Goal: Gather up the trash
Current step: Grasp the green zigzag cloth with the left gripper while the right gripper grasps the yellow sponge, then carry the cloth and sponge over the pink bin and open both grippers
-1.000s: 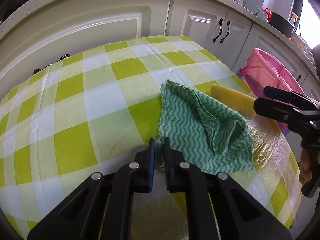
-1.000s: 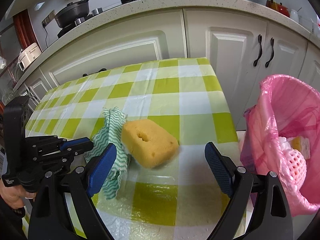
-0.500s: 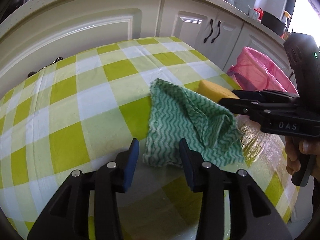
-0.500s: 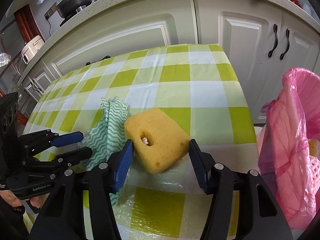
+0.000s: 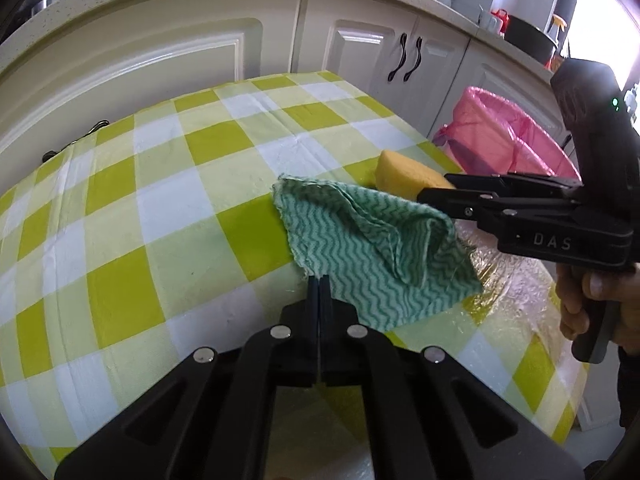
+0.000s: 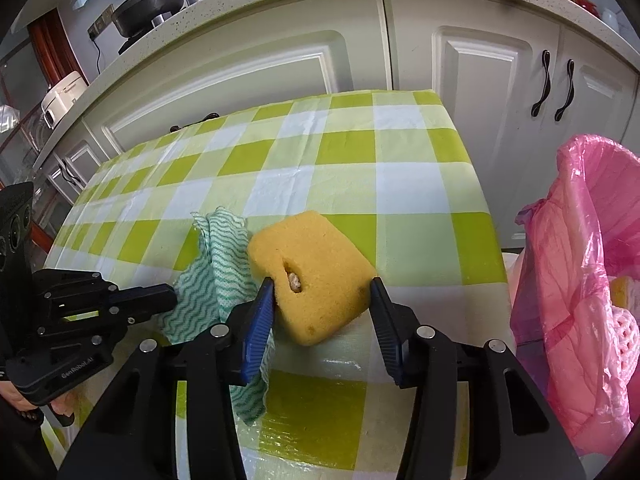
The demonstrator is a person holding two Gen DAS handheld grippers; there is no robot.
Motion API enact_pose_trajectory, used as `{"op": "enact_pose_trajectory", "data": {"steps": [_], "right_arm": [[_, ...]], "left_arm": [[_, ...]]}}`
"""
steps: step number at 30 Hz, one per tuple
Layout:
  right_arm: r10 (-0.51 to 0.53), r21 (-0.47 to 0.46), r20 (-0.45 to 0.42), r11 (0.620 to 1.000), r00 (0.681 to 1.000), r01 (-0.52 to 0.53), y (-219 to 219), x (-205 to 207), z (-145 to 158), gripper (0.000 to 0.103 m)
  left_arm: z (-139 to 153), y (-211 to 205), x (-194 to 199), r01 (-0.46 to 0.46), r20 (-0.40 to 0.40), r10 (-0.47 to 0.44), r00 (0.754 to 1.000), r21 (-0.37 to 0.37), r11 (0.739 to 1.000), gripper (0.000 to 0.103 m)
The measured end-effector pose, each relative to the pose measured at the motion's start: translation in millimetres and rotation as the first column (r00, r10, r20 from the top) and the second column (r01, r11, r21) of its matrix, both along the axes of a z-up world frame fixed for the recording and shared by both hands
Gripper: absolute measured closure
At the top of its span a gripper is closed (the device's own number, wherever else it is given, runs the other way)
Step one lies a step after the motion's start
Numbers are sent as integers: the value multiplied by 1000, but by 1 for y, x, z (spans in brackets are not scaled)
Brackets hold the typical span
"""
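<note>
A yellow sponge with a hole in its top lies near the right edge of the checked table. My right gripper has the sponge between its blue pads. Its jaws are closing, and both pads touch the sponge's sides. Left of the sponge lies a crumpled green wavy-patterned cloth, which touches it. My left gripper is shut on the cloth's near edge. In the left wrist view the right gripper reaches in from the right over the sponge. The left gripper also shows at the cloth.
A bin lined with a pink bag stands on the floor just right of the table, with yellow and pink net items inside. White cabinets and a counter run behind the table. A person's hand holds the right gripper's handle.
The left jaws opened around the cloth's near edge, then closed on it. The right jaws narrowed from wide apart to the sponge's sides, and the sponge now sits closer between them.
</note>
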State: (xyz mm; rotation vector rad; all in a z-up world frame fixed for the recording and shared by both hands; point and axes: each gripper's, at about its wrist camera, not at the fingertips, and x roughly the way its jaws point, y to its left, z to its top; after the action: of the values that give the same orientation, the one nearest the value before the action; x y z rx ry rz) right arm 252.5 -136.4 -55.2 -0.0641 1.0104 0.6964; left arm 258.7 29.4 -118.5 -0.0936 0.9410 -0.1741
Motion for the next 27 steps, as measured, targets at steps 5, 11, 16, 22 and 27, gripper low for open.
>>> {"op": "enact_pose_trajectory", "data": {"steps": [5,11,16,22,27], "right_arm": [[-12,9,12,1000,1000,12,-5,-1,5,57],[-21,20,36,1000,999,20,-9,-7,17,57],[-13,21,39,1000,999,12,-9,-12,20,57],[-8,12,36,1000,999,8,-9,-18,17,57],[-10,5,49,1000,999,10,-11,-18,19,57]], "left_arm": [[14,11,-9,-27,28,27,999,-12,1000,103],[35,27,-20,-70,75,71,995,-28,997,103],[41,31,-23,-81,71,84,994,-47,996,103],[24,34,-18,-105,9,106,994,-68,992,95],[14,29,-15,-136,-6,136,991,-33,990,34]]}}
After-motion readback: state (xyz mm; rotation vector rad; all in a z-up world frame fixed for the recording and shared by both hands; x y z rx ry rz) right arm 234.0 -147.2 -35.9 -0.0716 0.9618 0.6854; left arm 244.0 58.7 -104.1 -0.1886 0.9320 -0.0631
